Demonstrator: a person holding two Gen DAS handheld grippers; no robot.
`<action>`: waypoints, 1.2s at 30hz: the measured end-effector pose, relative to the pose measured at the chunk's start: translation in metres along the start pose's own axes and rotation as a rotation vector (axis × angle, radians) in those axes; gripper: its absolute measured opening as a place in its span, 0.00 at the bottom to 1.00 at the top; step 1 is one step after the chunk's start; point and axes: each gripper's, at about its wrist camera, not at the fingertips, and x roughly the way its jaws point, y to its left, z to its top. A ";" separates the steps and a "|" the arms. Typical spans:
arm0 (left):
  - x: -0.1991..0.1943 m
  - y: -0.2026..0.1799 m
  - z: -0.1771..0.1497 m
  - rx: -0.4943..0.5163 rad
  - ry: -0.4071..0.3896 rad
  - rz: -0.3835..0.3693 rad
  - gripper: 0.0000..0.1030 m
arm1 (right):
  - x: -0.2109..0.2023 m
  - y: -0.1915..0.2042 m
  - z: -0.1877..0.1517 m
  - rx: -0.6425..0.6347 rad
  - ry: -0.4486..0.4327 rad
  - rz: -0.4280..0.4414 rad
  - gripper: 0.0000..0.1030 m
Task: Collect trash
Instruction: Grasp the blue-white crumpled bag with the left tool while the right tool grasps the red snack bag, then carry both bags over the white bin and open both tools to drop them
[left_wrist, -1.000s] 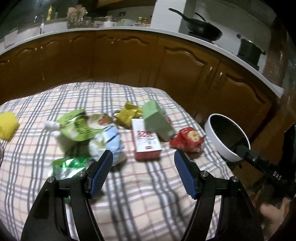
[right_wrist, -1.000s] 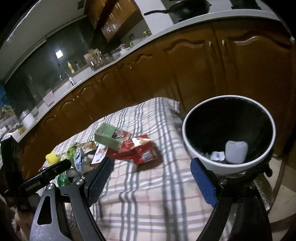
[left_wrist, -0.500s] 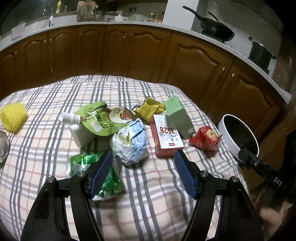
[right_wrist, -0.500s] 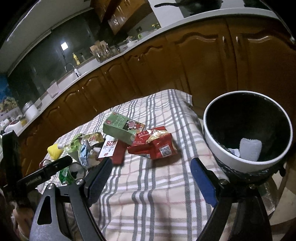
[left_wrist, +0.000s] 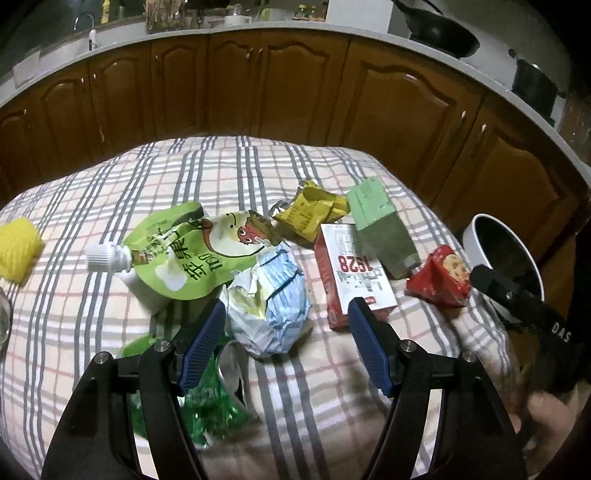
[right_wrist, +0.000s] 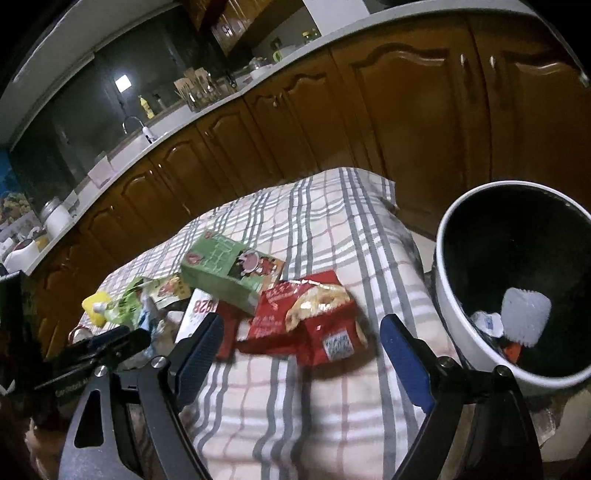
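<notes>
Drawn closer to the litter than a second before, with the wrappers larger in both views and the cabinets receding. Left gripper (left_wrist: 288, 332) angled down over the plaid cloth (left_wrist: 110, 295), jaws wide apart and clamped on nothing, crumpled blue-and-white wrapper (left_wrist: 269, 299) lying between the fingertips, green foil wrapper (left_wrist: 210, 402) under the left finger. Right gripper (right_wrist: 301, 345) likewise tilted down, spread wide and empty, aimed at the red snack bag (right_wrist: 306, 317) on the cloth. Nearby: green spouted pouch (left_wrist: 184, 254), yellow packet (left_wrist: 310, 214), red-and-white box (left_wrist: 351, 273) and green carton (left_wrist: 380, 225) leaning on it. At the table's right edge, white bin (right_wrist: 454, 332) with dark interior, holding a white ribbed piece (right_wrist: 524, 317) and small scraps.
</notes>
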 end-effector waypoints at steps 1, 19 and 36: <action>0.003 0.001 0.000 0.000 0.006 0.001 0.68 | 0.005 -0.001 0.001 -0.001 0.008 -0.001 0.85; -0.009 0.006 -0.004 -0.025 -0.003 -0.059 0.37 | -0.004 0.000 -0.013 -0.011 0.032 0.041 0.58; -0.054 -0.049 0.002 0.066 -0.084 -0.186 0.37 | -0.075 -0.022 -0.009 0.029 -0.100 0.012 0.58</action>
